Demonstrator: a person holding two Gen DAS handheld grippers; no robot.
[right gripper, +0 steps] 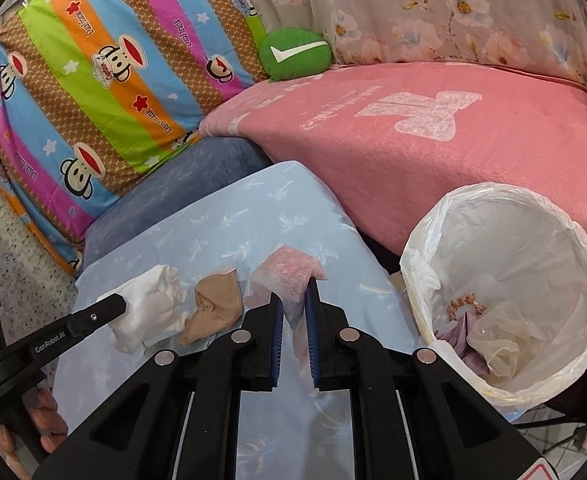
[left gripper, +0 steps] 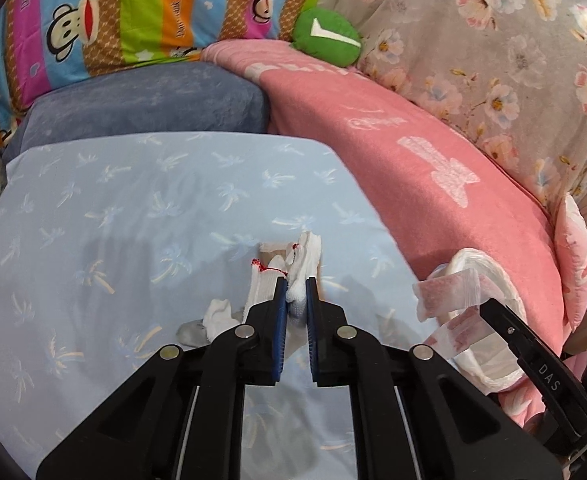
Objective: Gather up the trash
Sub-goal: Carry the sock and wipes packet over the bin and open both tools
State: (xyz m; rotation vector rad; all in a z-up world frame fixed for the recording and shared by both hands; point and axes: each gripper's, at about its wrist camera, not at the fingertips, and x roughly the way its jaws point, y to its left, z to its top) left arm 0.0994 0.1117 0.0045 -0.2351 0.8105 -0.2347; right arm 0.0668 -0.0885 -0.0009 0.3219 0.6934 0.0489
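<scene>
The lined white plastic trash bin was mostly blocked in the left wrist view by the black right gripper and its crinkly pink-and-clear wrapper. Only a few fingertips of the person's hand showed, bottom-left. The floral bedding ran off frame.

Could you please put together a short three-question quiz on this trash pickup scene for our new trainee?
1. True or false: the left gripper is shut on a white sock.
2. What does the right gripper hold? A) pink mesh wrapper B) bottle C) spoon
3. Fill in: the tan sock lies on the light blue ____.

Key:
1. True
2. A, the pink mesh wrapper
3. sheet
</scene>
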